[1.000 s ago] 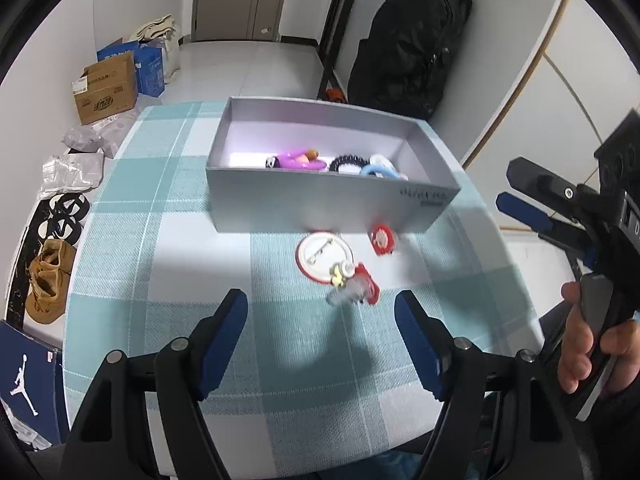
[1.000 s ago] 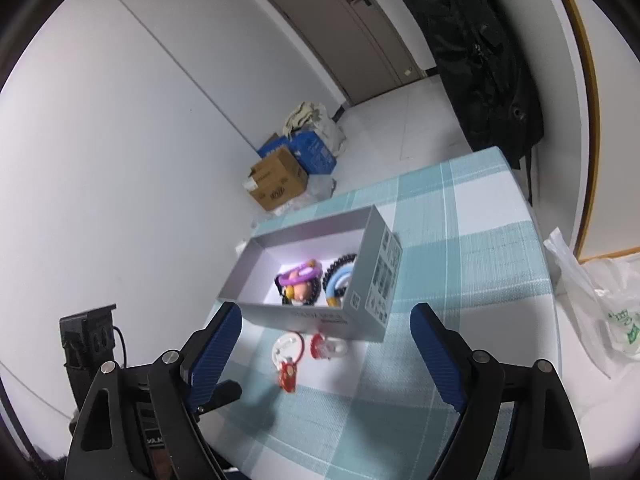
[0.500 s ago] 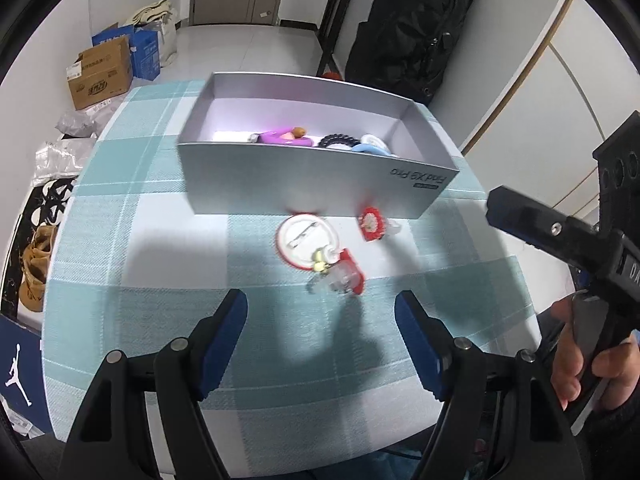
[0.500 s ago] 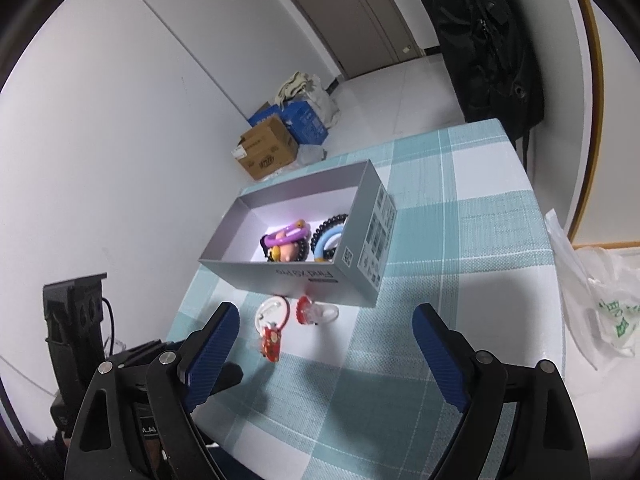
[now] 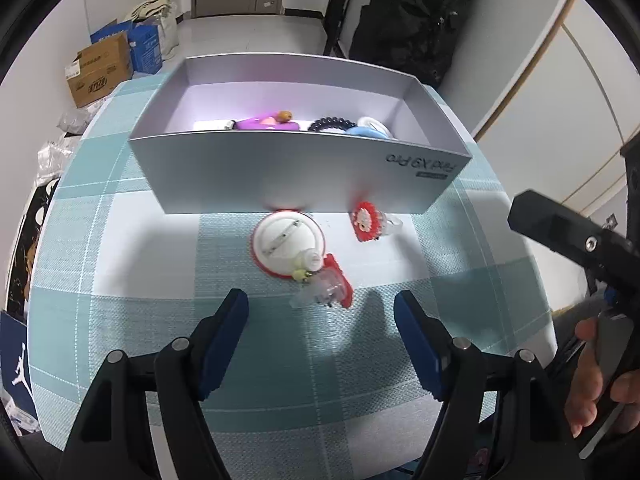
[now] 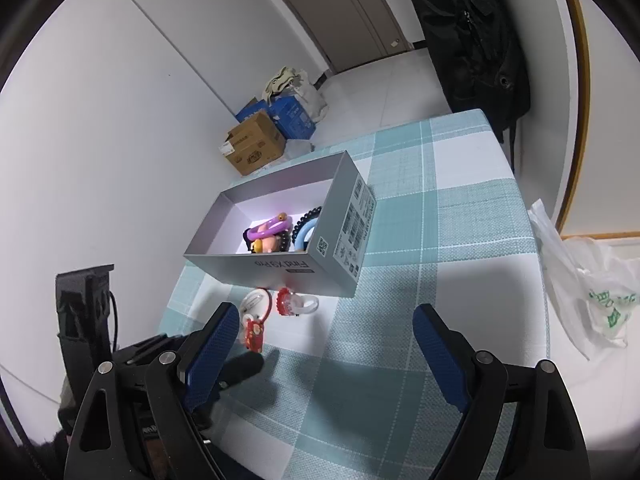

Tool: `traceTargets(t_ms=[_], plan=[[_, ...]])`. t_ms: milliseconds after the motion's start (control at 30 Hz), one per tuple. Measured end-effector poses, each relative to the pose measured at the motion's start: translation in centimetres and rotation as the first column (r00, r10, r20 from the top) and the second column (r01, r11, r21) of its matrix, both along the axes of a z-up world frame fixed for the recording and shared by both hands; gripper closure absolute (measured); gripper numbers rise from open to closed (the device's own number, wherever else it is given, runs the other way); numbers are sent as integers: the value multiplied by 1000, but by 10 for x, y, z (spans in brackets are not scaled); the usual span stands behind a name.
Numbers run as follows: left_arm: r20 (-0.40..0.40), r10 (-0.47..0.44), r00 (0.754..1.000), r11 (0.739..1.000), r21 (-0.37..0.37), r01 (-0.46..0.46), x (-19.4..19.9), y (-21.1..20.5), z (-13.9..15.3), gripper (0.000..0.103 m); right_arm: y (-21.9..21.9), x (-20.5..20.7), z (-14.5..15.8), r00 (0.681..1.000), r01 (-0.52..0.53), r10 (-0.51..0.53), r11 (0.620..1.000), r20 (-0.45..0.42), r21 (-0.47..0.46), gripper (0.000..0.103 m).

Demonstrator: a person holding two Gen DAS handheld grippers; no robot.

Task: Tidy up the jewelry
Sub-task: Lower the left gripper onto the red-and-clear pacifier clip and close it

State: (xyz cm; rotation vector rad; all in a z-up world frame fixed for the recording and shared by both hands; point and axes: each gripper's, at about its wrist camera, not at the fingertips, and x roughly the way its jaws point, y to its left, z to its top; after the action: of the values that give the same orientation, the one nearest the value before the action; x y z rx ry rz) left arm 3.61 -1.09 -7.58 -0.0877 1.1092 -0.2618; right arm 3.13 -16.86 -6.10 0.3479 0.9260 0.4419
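Lying outside box (image 5: 288,176): 3 trinkets (image 5: 324,286).

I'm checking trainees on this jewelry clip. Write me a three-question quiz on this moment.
1. True or false: the left gripper grips the red clip.
2. Which lies outside the grey box? A) blue ring B) black coil band C) red flower ring
3. What does the red clip lie against?

Key:
1. False; its jaws are closing with nothing between them.
2. C
3. The round white badge.
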Motion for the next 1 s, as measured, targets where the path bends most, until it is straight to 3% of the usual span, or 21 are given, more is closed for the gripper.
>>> traceTargets(t_ms=[67, 233, 333, 700, 1000], plan=[[6, -9, 1000, 1000, 24, 9, 0, -4, 1, 50, 0, 0, 0, 1000, 0, 0, 1000, 0, 4, 14], [20, -23, 1000, 998, 61, 22, -1, -8, 0, 60, 0, -1, 1, 1000, -4, 4, 1000, -3, 6, 14], [20, -30, 999, 998, 64, 29, -3, -7, 1, 78, -2, -1, 1, 1000, 0, 0, 1000, -4, 7, 14], [17, -56, 998, 998, 38, 55, -5, -9, 1, 79, -3, -1, -1, 1000, 7, -7, 1000, -13, 4, 14], [10, -59, 998, 997, -49, 60, -6, 1, 6, 79, 0, -1, -5, 1000, 13, -13, 1000, -21, -11, 14]])
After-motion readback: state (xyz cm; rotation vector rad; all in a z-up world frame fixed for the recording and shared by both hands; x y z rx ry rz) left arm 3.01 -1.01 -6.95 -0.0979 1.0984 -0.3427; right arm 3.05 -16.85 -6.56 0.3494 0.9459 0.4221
